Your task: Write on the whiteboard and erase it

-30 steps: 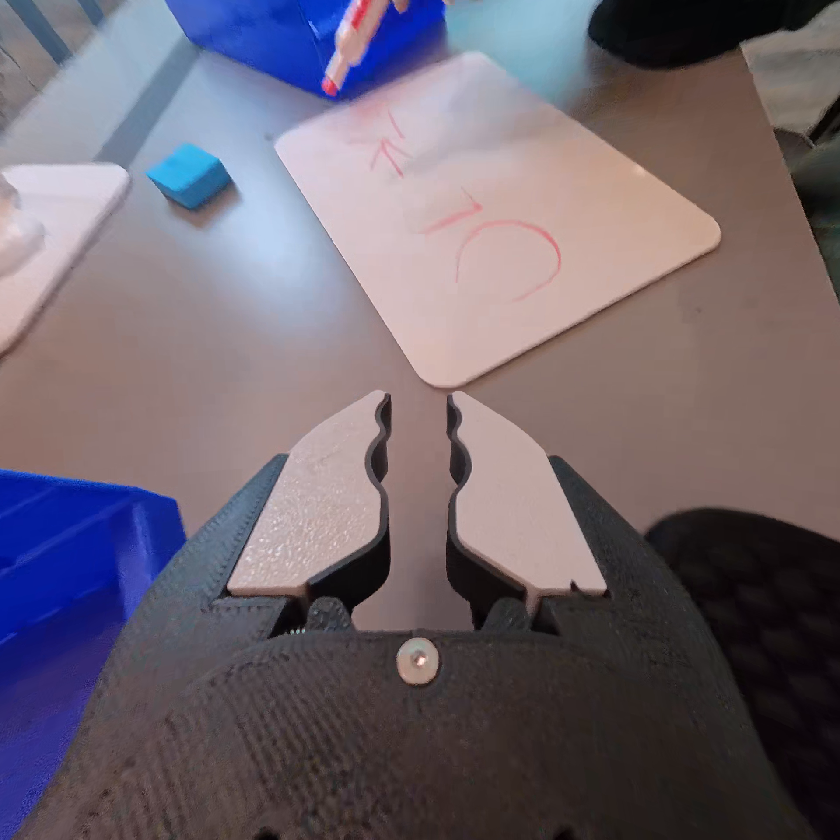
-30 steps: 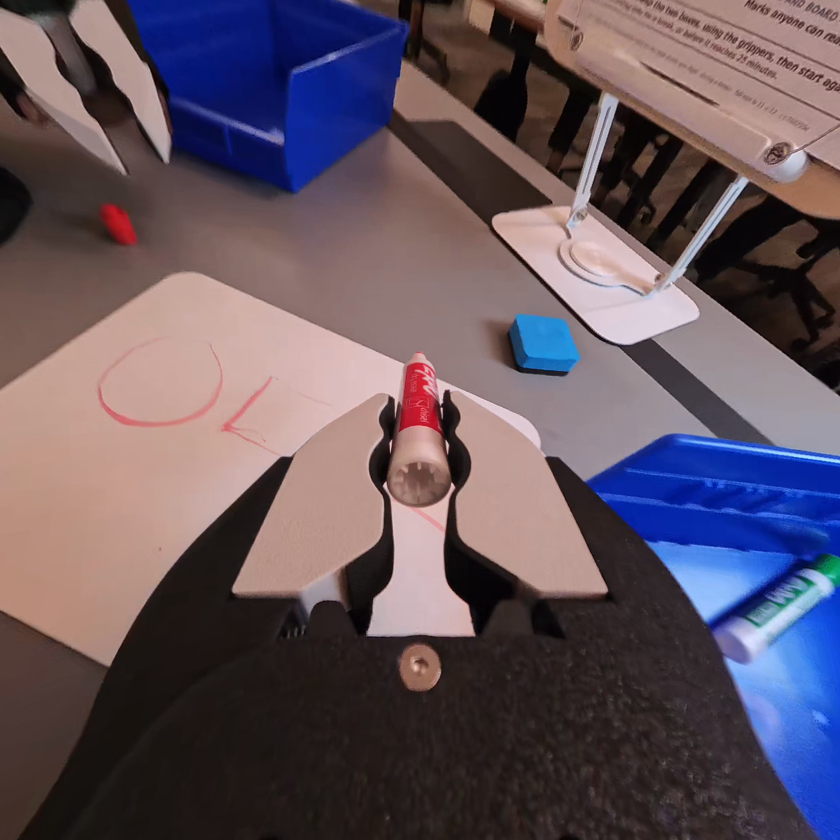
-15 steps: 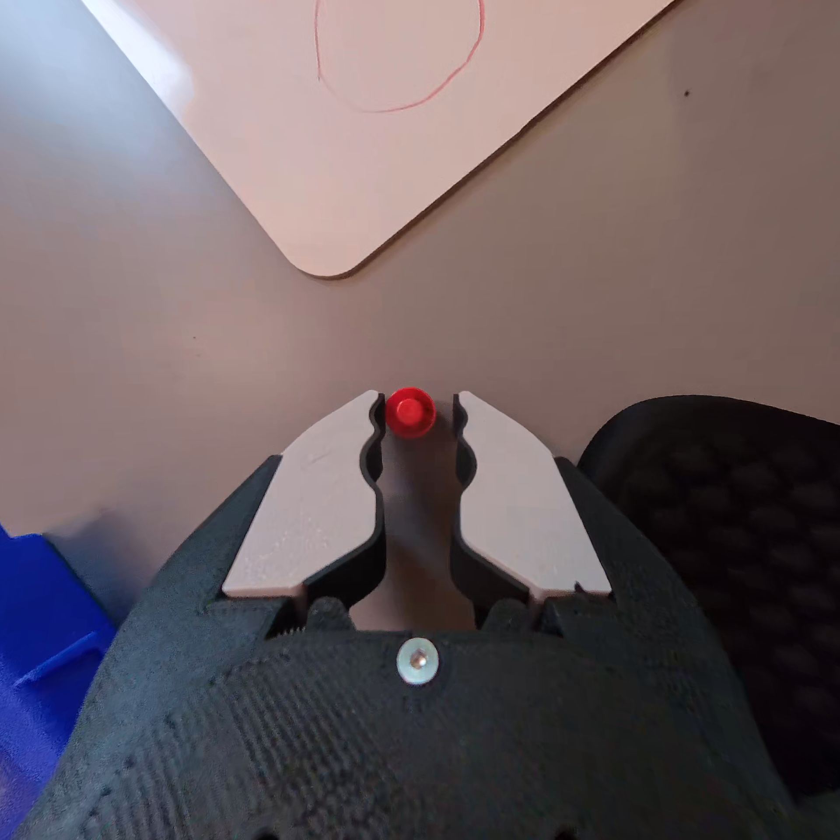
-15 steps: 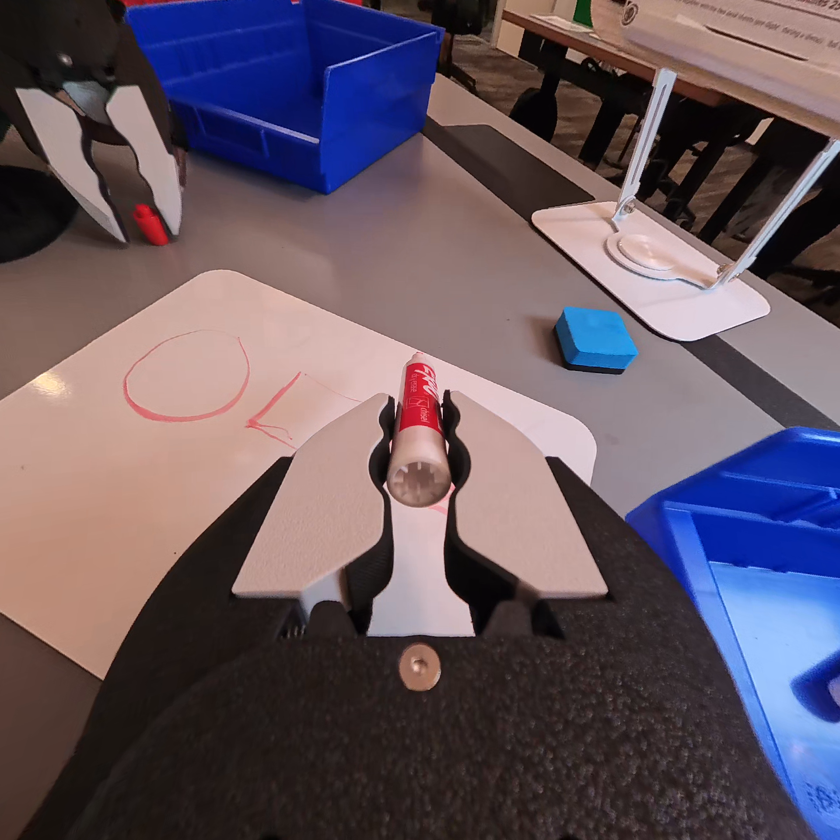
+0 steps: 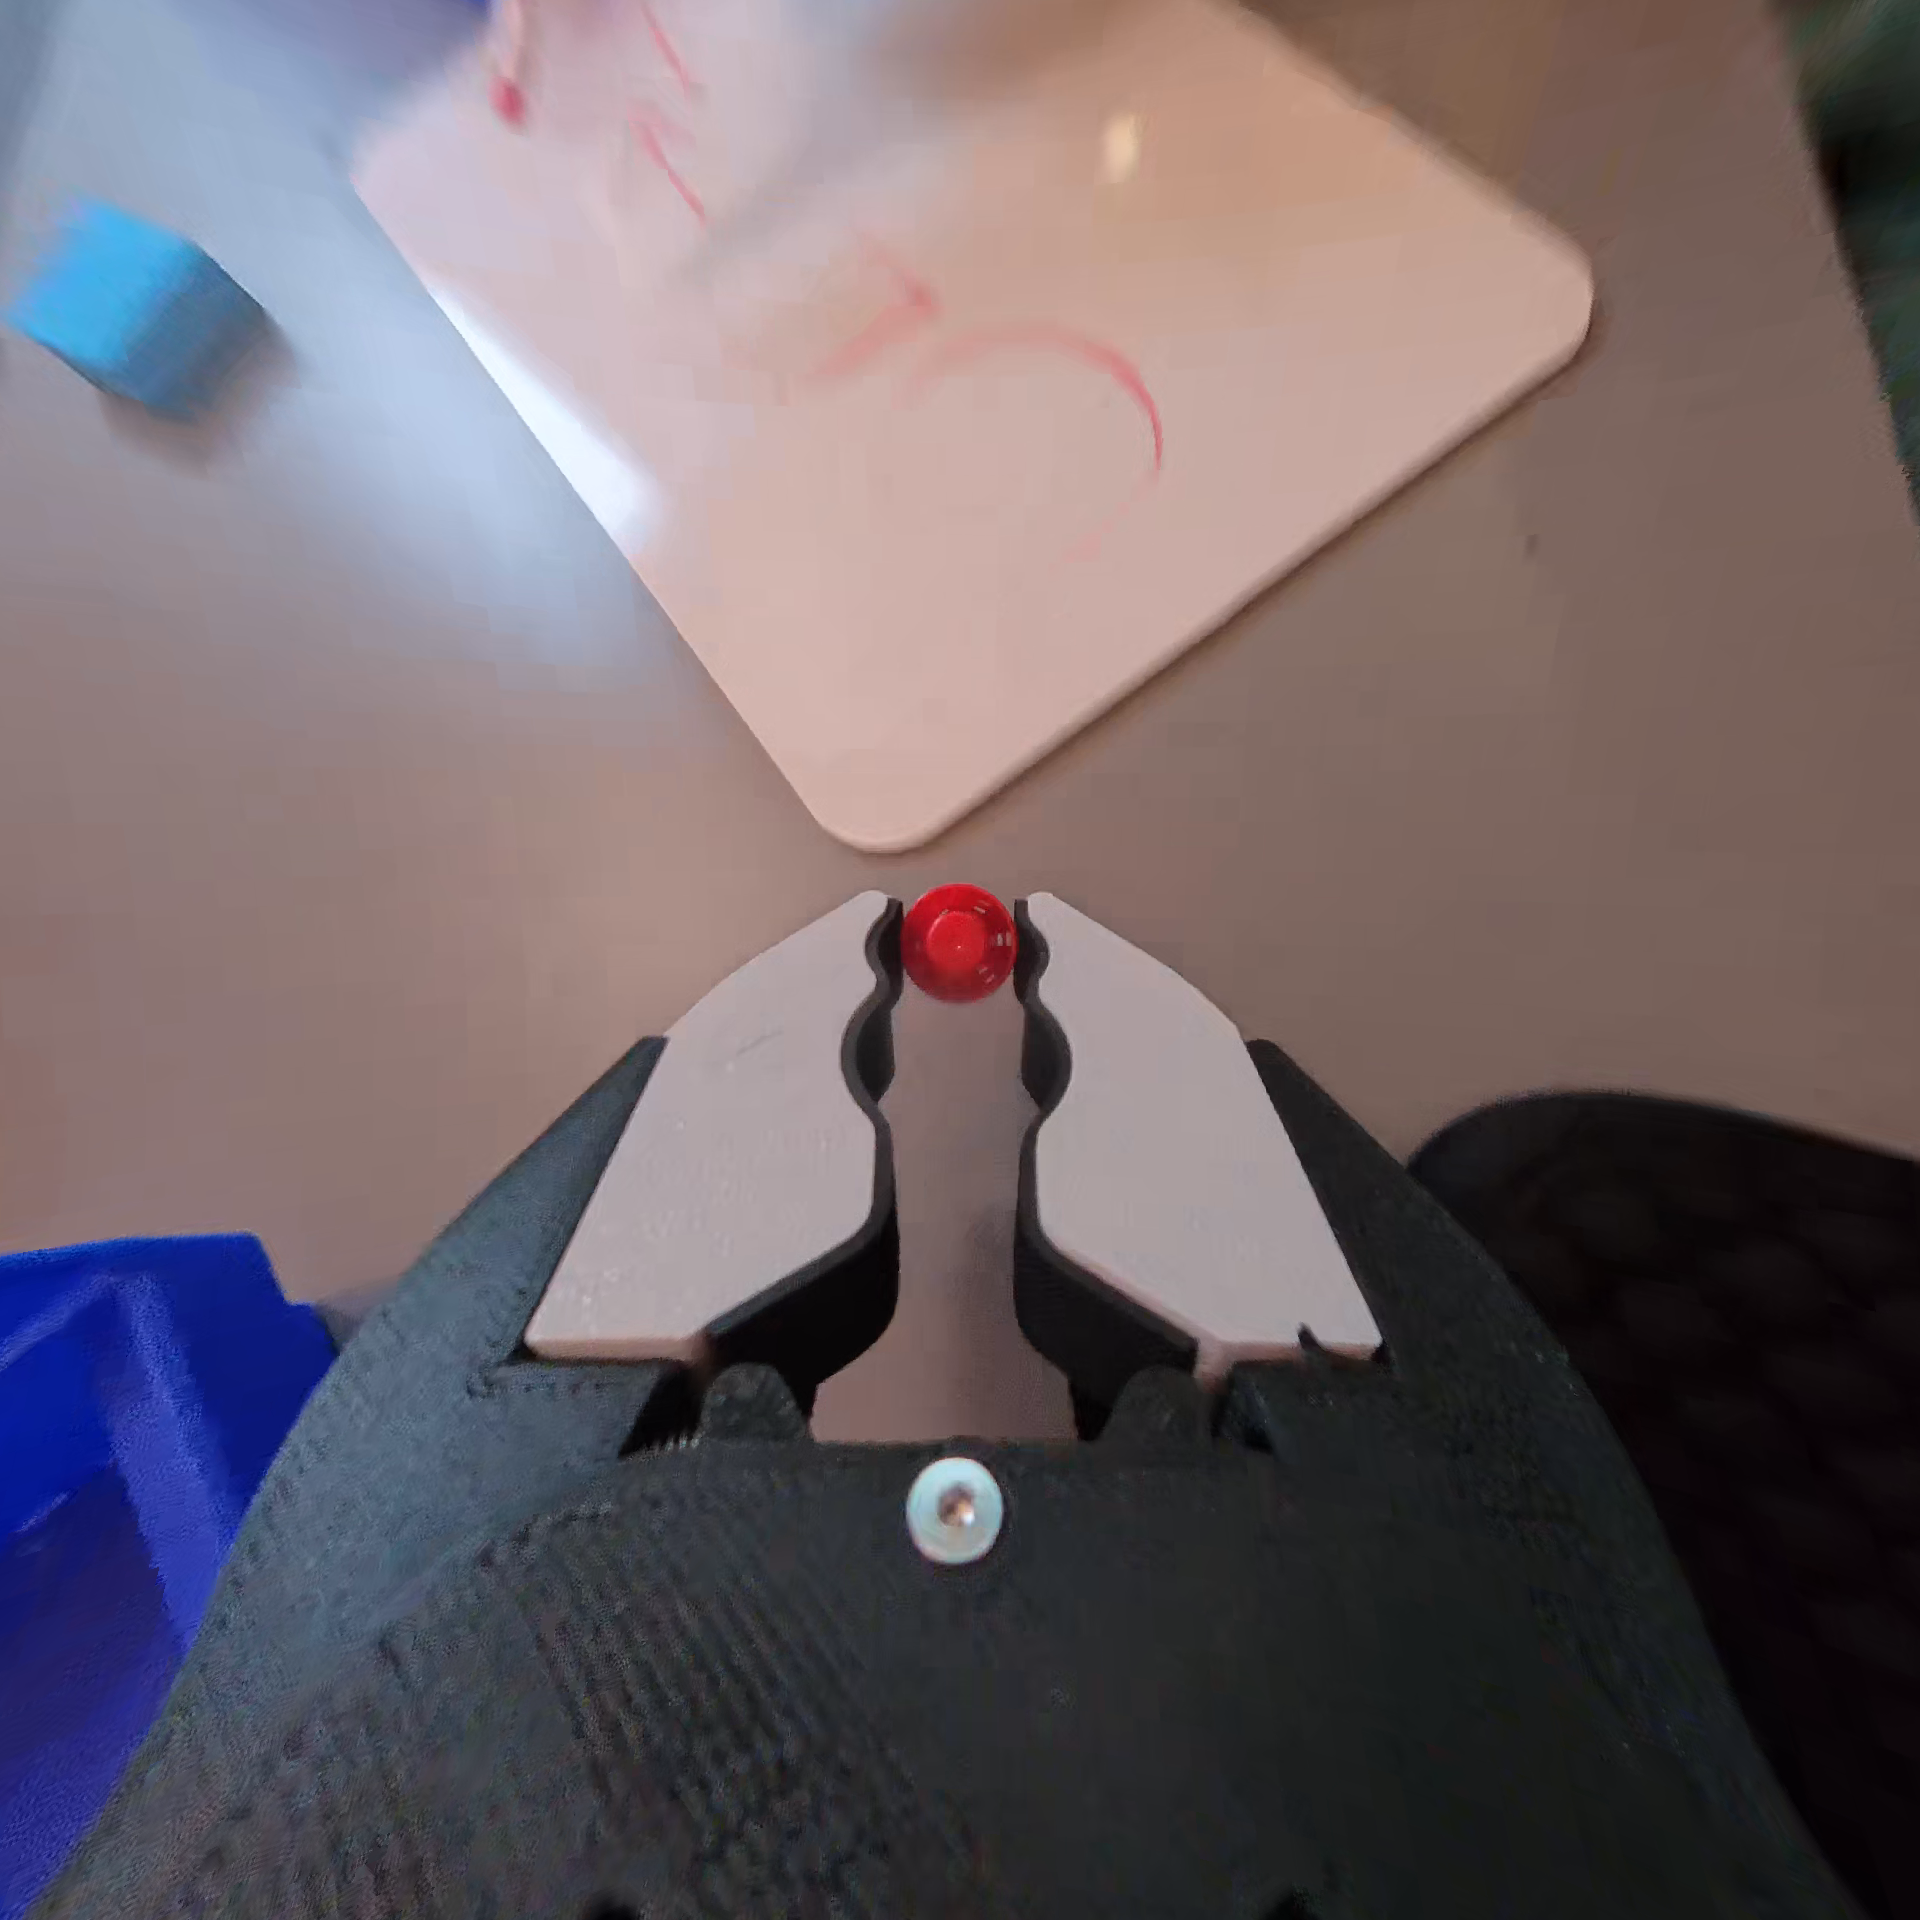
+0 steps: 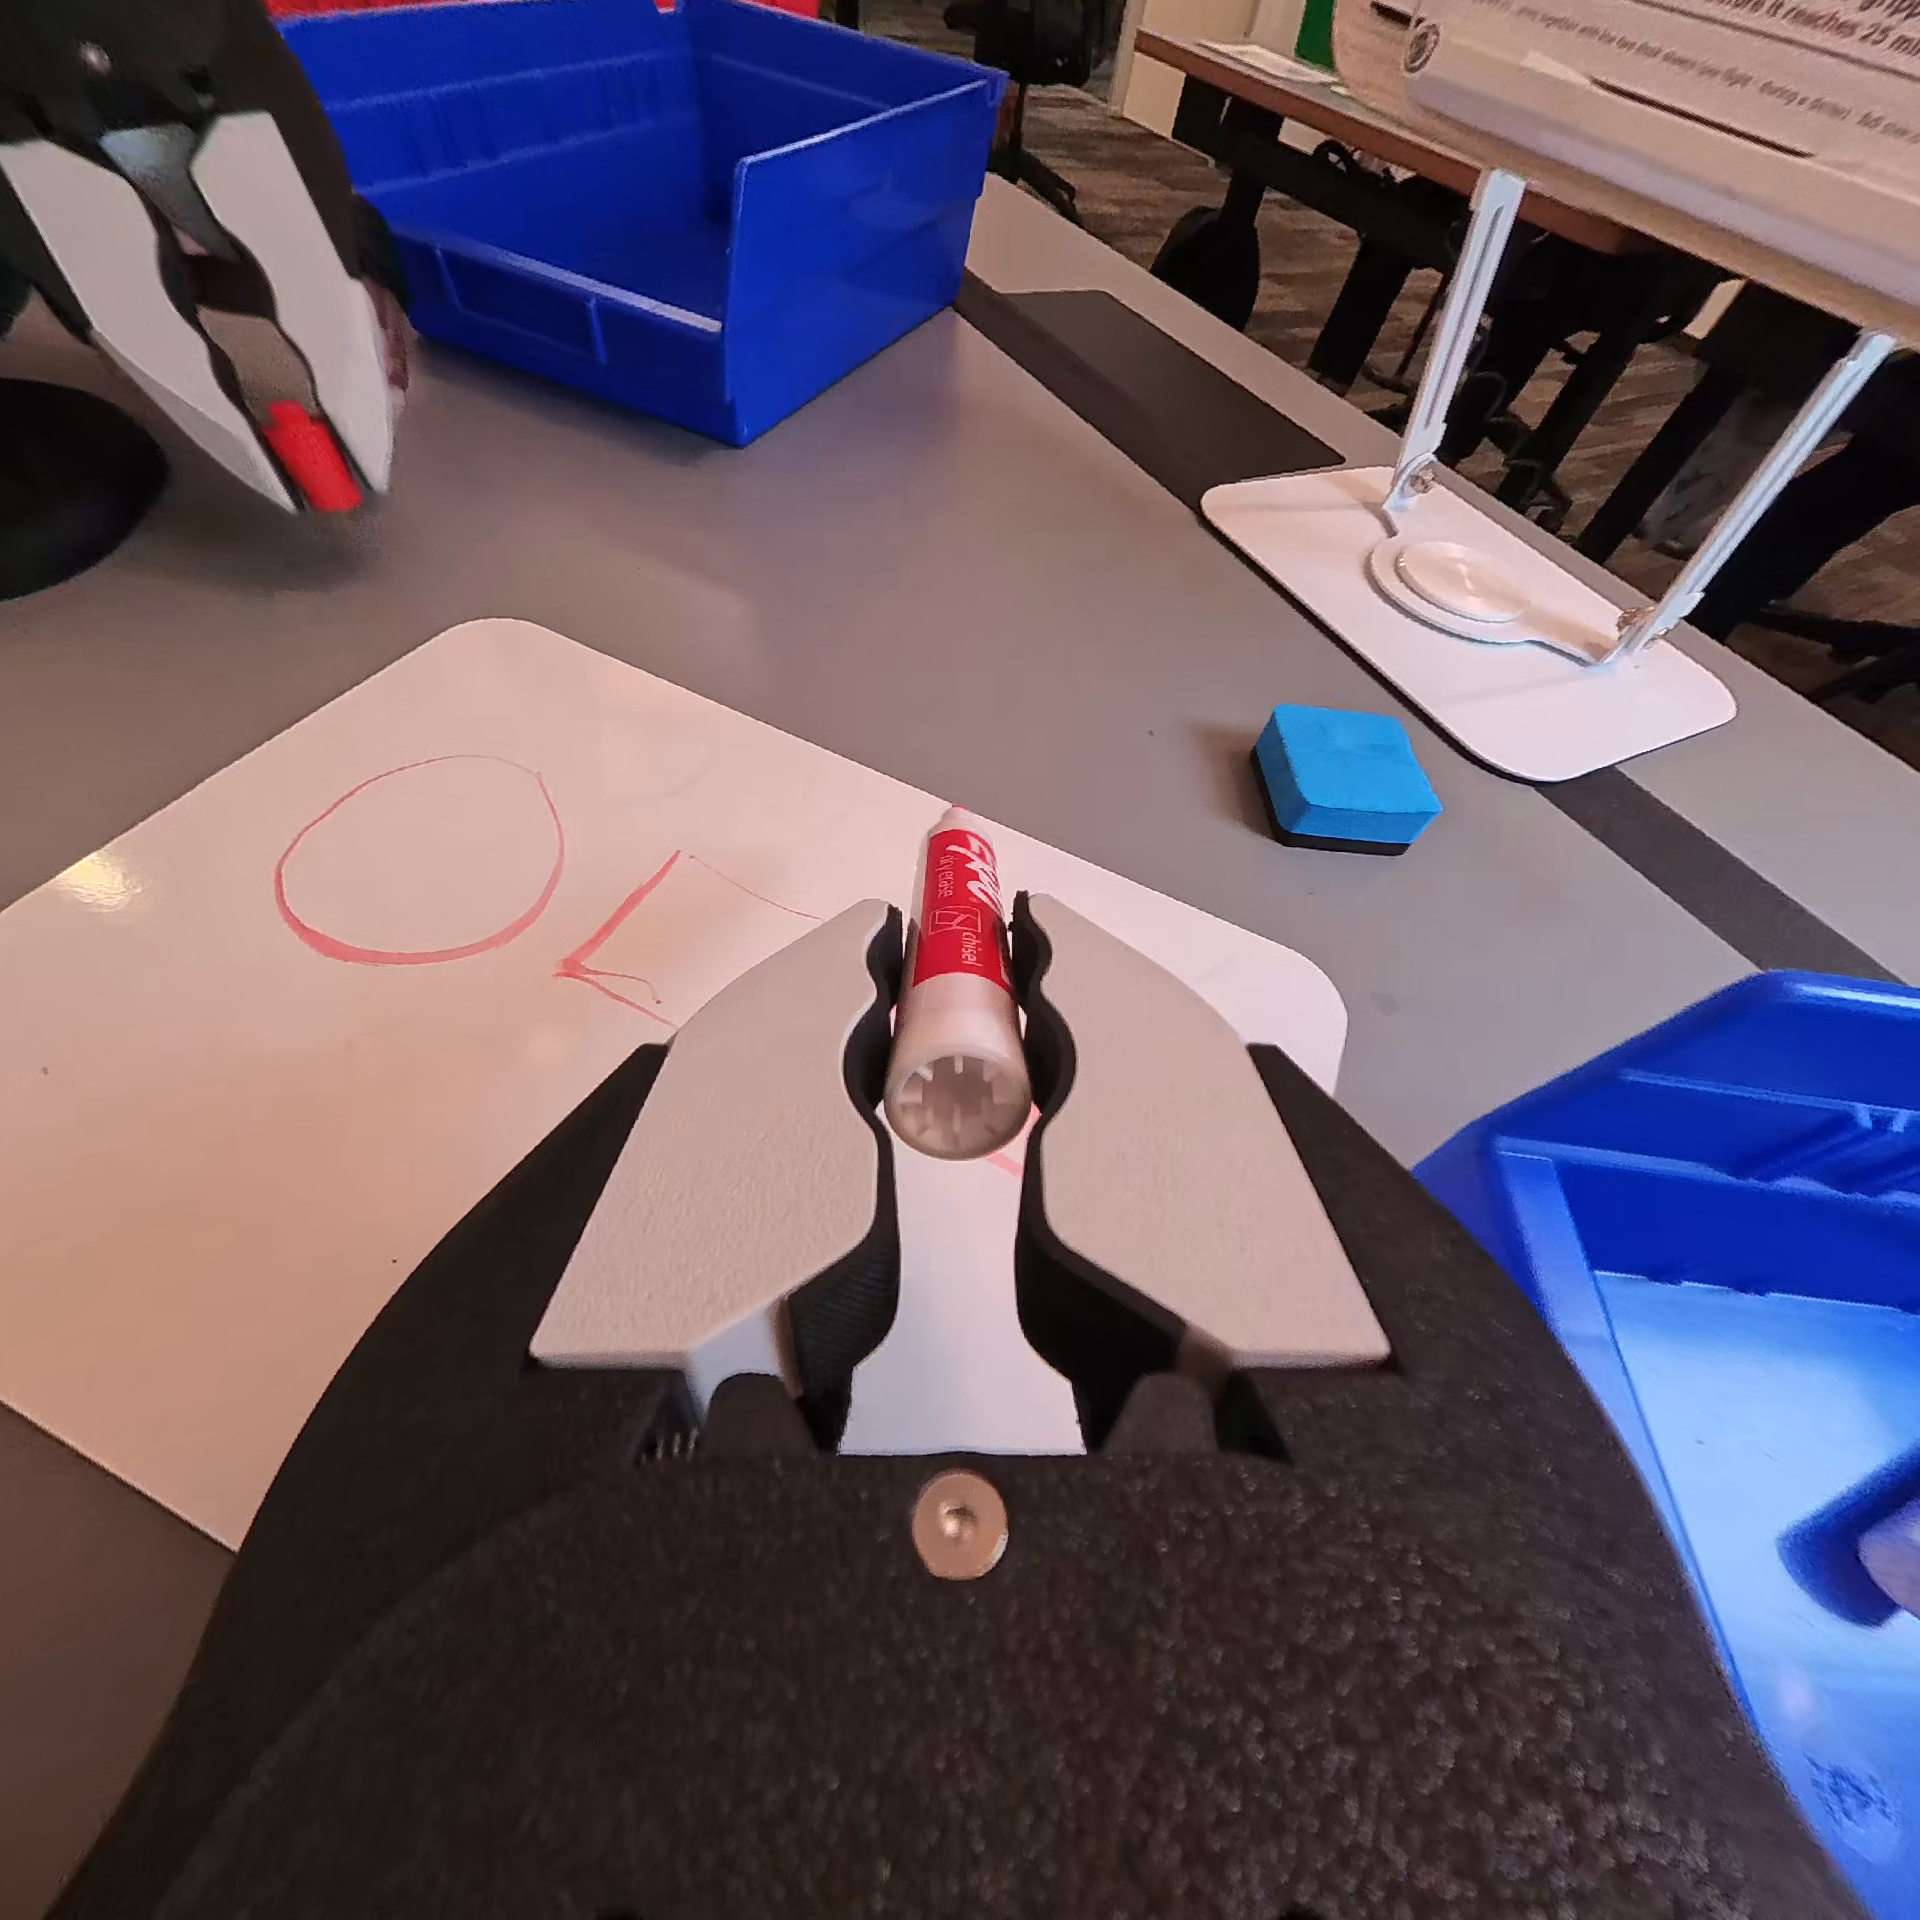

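Red marker lengthwise in right claw, tip forward-down toward whiteboard

Both wrist cameras look down along their jaws, close over the counter, facing each other across the shared whiteboard.

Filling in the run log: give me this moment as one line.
left hand-held gripper: shut on red cap, off table | right hand-held gripper: holds red marker over whiteboard | red marks unerased | blue eraser untouched
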Motion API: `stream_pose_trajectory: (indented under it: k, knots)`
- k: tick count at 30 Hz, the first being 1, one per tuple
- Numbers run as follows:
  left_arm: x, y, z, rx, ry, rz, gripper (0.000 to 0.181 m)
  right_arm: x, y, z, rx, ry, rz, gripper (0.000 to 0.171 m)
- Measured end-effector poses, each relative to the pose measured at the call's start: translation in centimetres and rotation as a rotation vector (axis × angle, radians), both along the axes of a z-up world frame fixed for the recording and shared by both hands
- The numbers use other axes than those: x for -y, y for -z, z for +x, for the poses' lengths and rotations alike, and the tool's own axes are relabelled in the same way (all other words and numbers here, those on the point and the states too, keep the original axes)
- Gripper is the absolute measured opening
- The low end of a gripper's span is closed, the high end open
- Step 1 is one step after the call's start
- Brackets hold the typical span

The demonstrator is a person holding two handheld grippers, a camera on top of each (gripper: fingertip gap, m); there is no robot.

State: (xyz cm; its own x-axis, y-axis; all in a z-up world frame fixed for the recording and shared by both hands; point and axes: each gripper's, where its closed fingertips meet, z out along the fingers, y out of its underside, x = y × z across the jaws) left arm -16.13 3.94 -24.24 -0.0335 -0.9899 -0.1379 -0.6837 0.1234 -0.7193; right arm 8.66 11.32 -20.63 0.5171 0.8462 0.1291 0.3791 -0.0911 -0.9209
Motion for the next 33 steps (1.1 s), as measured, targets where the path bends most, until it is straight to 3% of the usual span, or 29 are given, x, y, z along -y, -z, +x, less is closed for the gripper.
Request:
stream_pose_trajectory:
  k: [6, 10, 20, 33]
  knots:
    - [-2.9, -5.8, 2.3, 0.543, -0.150, -0.114, 0.020, -1.1, -0.9, 2.0, -0.006, 0.086, 0.033, 0.020]
    - [-3.3, -6.9, 2.4, 0.719, -0.164, -0.218, 0.020, -1.6, -0.9, 3.3, -0.007, 0.121, 0.034, 0.020]
    - [-3.3, -6.4, 2.6, 0.760, -0.145, -0.247, 0.020, -2.3, -0.8, 5.6, -0.005, 0.166, 0.014, 0.020]
    - [-3.1, -6.6, 2.6, 0.760, -0.145, -0.200, 0.020, -1.6, 0.1, 3.2, -0.042, 0.093, 0.019, 0.020]
